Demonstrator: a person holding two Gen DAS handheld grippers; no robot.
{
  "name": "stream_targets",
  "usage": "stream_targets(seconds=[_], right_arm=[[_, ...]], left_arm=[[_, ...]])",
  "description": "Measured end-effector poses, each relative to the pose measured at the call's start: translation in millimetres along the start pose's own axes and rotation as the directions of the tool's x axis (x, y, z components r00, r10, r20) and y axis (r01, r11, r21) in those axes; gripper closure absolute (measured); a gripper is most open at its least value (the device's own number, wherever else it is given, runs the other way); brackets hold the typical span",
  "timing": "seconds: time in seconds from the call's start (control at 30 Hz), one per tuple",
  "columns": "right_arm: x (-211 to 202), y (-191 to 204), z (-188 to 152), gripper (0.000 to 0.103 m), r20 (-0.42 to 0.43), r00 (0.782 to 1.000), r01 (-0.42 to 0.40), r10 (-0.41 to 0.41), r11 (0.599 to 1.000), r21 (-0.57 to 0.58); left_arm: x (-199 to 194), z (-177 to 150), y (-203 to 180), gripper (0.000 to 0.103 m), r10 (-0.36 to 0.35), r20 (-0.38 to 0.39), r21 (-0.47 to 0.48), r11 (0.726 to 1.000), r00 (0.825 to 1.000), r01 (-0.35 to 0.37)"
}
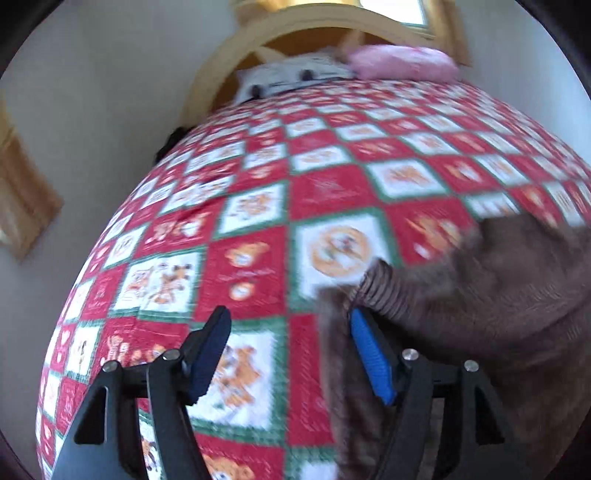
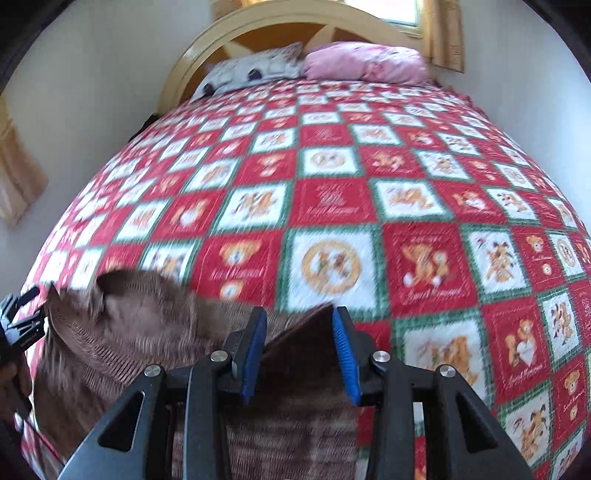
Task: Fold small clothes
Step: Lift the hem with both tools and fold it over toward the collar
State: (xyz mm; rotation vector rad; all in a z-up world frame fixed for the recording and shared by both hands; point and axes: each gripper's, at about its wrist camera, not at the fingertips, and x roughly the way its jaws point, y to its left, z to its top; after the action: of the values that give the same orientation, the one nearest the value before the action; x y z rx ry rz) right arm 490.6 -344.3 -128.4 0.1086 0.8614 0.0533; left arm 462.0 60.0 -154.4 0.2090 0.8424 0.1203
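A brown knitted garment (image 1: 480,295) with a ribbed edge lies on the bed at the lower right of the left wrist view. My left gripper (image 1: 288,325) is open; its right blue pad touches the garment's edge and the left pad is over bare quilt. In the right wrist view the same garment (image 2: 129,325) spreads across the lower left. My right gripper (image 2: 299,325) is open, with a raised fold of the brown cloth standing between its blue pads. The left gripper (image 2: 18,317) shows at the far left edge there.
The bed carries a red, white and green teddy-bear quilt (image 2: 332,206). A white patterned pillow (image 2: 251,72) and a pink pillow (image 2: 365,62) lie by the curved wooden headboard (image 2: 288,18). White walls flank the bed; curtains hang at left (image 2: 18,177).
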Motion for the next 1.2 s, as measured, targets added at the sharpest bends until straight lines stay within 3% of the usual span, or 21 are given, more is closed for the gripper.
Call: stream_targets(seconds=[0.13,0.2,0.3,0.37,0.43,0.47,0.53,0.63,0.73,0.93,1.07,1.13,1.2], right_arm=[[-15,0,-12,0.064,0.039,0.998,-0.042,0.042,0.999,0.002],[-19,8,-22,0.06,0.041,0.998,-0.051,0.052,0.998,-0.025],[-20,30,-44,0.059,-0.031,0.987,-0.157,0.155,0.984,-0.086],[-8,48,-55,0.059,-0.117,0.978,-0.187,0.171,0.971,-0.148],[9,63,-57,0.059,-0.149,0.985,-0.114,0.083,0.969,-0.219],[15,63,-55,0.059,-0.151,0.987,-0.09,0.058,0.972,-0.215],[21,52,-46,0.059,-0.136,0.989,-0.083,0.065,0.988,-0.132],[15,38,-44,0.059,-0.14,0.987,-0.091,0.083,0.994,-0.056],[-5,34,-54,0.059,-0.127,0.991,-0.061,0.048,0.993,-0.098],[-64,2,-93,0.059,-0.076,0.991,-0.118,0.114,0.992,-0.045],[-92,-17,-121,0.059,-0.054,0.99,-0.13,0.129,0.991,-0.012],[-101,-25,-138,0.059,-0.054,0.99,-0.131,0.131,0.991,0.006],[-104,-28,-150,0.059,-0.061,0.989,-0.133,0.133,0.991,0.018]], left_arm=[[1,-12,21,0.031,0.032,0.0,-0.06,0.998,0.999,-0.032],[-3,-23,24,0.031,0.094,-0.005,-0.052,0.994,0.996,-0.094],[-18,-33,13,0.03,0.073,0.026,-0.017,0.997,0.997,-0.072],[-24,-33,1,0.026,0.051,0.039,0.02,0.998,0.998,-0.051],[-24,-31,-11,0.015,0.041,0.044,0.055,0.998,0.998,-0.044],[-23,-31,-16,0.014,0.05,0.046,0.067,0.996,0.998,-0.053],[-9,-33,-23,0.014,0.09,0.013,0.104,0.99,0.996,-0.091],[-8,-37,-13,0.013,0.088,0.007,0.08,0.993,0.996,-0.088],[-26,-46,3,0.013,0.021,-0.003,0.022,1.0,1.0,-0.021],[-76,-93,27,0.014,-0.124,0.029,0.006,0.992,0.992,0.124],[-93,-118,37,0.016,-0.272,0.008,-0.021,0.962,0.962,0.272],[-98,-131,34,0.024,-0.346,-0.021,-0.049,0.938,0.938,0.344],[-99,-139,22,0.026,-0.388,-0.046,-0.052,0.921,0.921,0.386]])
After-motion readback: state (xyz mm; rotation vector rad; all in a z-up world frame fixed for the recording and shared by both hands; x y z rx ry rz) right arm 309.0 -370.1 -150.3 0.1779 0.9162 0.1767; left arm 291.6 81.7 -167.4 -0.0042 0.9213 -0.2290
